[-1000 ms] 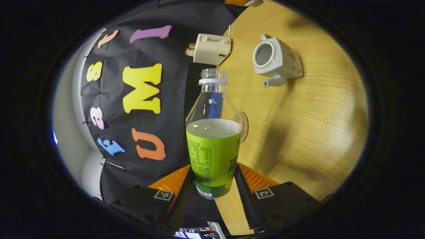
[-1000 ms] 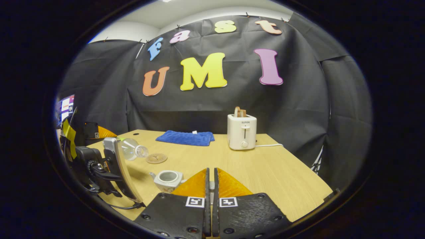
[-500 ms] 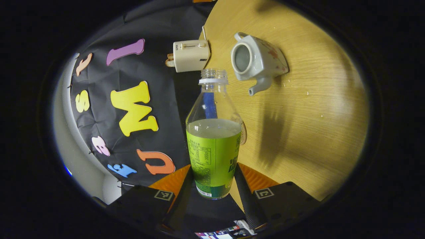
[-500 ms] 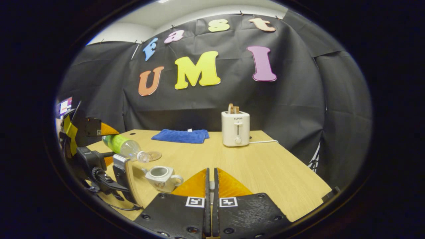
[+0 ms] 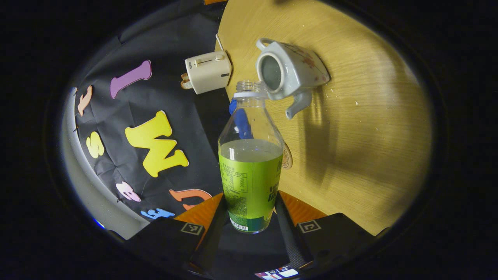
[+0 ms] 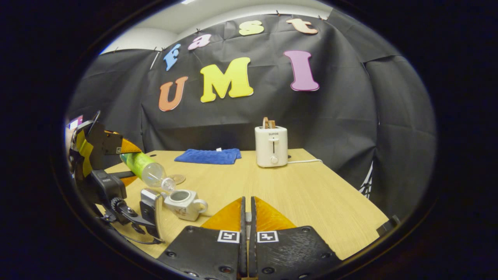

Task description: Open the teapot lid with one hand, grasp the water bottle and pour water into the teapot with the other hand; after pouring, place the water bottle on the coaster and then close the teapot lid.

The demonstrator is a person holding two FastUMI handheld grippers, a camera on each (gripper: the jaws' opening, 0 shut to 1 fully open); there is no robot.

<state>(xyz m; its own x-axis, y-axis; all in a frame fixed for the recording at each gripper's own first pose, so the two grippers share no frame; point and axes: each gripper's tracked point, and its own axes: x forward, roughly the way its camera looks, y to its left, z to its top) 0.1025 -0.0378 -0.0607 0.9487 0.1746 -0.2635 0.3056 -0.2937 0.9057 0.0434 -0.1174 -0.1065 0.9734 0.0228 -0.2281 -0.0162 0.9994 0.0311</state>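
Observation:
My left gripper (image 5: 249,202) is shut on the water bottle (image 5: 251,171), a clear uncapped bottle with a green label, partly full. In the right gripper view the bottle (image 6: 146,169) is tilted mouth-down, its mouth at the rim of the teapot (image 6: 183,200). The white teapot (image 5: 291,70) stands lidless on the table, its opening showing beside the bottle's mouth. A round coaster (image 5: 286,155) lies on the table just behind the bottle. My right gripper (image 6: 247,212) is held above the table right of the teapot, fingers shut with a pale sliver of the lid between them.
A white toaster (image 6: 271,146) with toast stands at the back of the wooden table (image 6: 311,194), its cord trailing right. A folded blue cloth (image 6: 208,156) lies at the back, left of the toaster. The left gripper's body and camera mount (image 6: 113,186) are at the table's left edge.
The left gripper has tipped the bottle further and carried its mouth over to the teapot's opening. The right gripper has stayed shut and barely shifted.

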